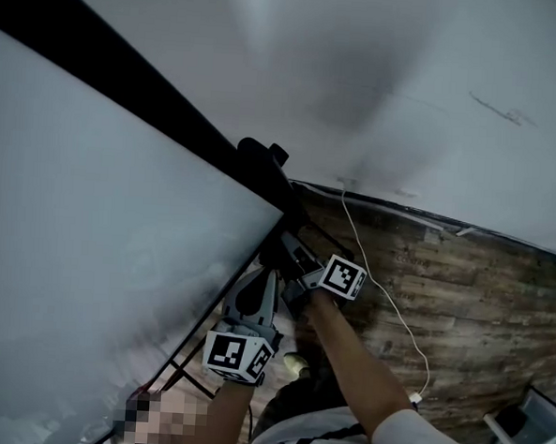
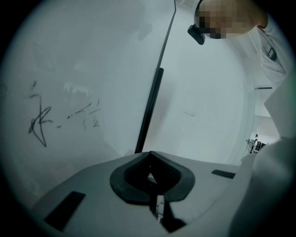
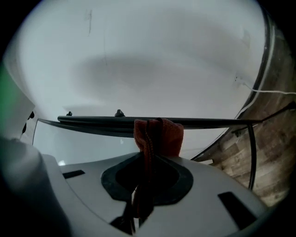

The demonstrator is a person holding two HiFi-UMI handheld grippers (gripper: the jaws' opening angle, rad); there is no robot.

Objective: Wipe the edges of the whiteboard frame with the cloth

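The whiteboard (image 1: 88,252) fills the left of the head view, its black frame (image 1: 172,107) running diagonally down to a corner. My right gripper (image 1: 287,252) sits at that corner, shut on a red cloth (image 3: 158,135). In the right gripper view the cloth is folded over the black frame edge (image 3: 92,121) and touches it. My left gripper (image 1: 255,295) hangs just below the right one, beside the board's side edge. Its jaws (image 2: 149,159) are shut with nothing between them. It faces the board's surface, with dark scribbles (image 2: 41,120) and a black frame bar (image 2: 150,109).
A white wall (image 1: 409,74) stands behind the board, with wood-plank flooring (image 1: 480,294) below it. A thin white cable (image 1: 386,298) runs down the wall and across the floor to a plug (image 1: 416,398). A white object (image 1: 528,433) sits at the lower right.
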